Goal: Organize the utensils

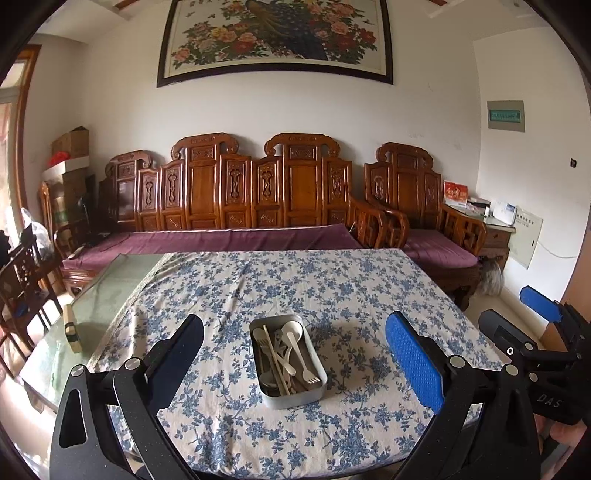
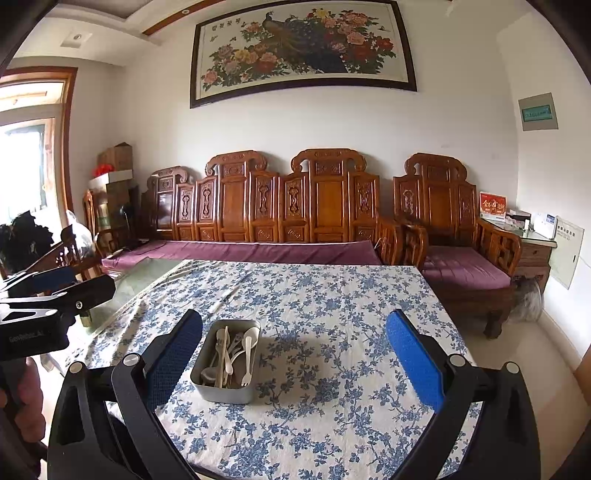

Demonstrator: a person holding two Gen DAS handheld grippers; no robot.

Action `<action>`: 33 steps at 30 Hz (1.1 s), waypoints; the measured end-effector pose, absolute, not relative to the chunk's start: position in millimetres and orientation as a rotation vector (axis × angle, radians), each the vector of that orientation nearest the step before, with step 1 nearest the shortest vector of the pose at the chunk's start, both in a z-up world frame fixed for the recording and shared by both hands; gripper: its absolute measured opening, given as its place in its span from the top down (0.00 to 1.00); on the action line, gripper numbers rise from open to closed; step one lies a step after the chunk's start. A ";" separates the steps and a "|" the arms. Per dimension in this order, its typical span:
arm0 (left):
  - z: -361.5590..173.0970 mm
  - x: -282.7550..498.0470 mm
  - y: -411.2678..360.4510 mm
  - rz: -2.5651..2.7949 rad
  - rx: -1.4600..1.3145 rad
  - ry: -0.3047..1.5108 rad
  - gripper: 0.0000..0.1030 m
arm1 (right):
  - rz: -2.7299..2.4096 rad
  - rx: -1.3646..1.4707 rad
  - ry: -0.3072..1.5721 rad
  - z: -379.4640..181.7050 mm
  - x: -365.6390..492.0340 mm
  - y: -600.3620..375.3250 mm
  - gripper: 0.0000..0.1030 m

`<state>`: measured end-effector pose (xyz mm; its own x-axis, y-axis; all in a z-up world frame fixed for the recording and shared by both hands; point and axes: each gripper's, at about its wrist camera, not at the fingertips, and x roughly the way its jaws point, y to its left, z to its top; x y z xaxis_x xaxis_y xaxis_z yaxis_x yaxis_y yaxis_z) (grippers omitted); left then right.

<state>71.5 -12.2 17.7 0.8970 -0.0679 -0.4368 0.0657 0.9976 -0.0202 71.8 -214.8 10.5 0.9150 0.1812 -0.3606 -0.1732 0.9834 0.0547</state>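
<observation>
Utensils [image 1: 286,352] lie jumbled in a metal tin [image 1: 291,397] that stands near the front middle of the bench [image 1: 369,295], which is covered by a white cloth [image 2: 332,295] with blue flowers; at the bench's left end the cloth stops and bare glass [image 1: 107,288] shows. Behind the bench a carved wooden sofa [image 1: 236,192] with a purple cushion runs along the wall, an armchair [image 1: 413,199] of the same make stands to its right, and a framed flower painting [image 1: 275,35] hangs above. The left gripper [image 1: 294,362] hangs low over the near edge of the bench with its fingers spread wide apart, holding nothing; in its own view the tin sits between the two fingers, touching neither. The right gripper [image 2: 294,360] is likewise spread wide and empty, and in its view the tin stands just beside the left finger [image 2: 173,354], well apart from the right one. Each gripper shows at the edge of the other's view. In the tin are pale plastic pieces: a spoon [image 1: 293,332] with its bowl at the far end, a fork [image 1: 304,367] with tines toward the near right corner, and a long chopstick [image 1: 275,360] lying lengthwise. A small block [image 1: 72,326] lies on the glass.
</observation>
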 end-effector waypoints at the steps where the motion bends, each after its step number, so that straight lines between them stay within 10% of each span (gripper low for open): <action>1: 17.6 71.1 -11.8 -0.069 -0.005 0.453 0.08 | 0.181 0.022 0.374 10.7 71.6 -214.7 0.03; 33: 16.5 64.5 -13.3 -0.075 -0.002 0.446 0.08 | 0.170 0.025 0.378 7.7 75.9 -215.4 0.03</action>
<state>64.5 -13.3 16.5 0.8996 -0.0729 -0.4305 0.0722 0.9972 -0.0179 75.9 -215.4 7.7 0.9152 0.1699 -0.3656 -0.1607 0.9854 0.0556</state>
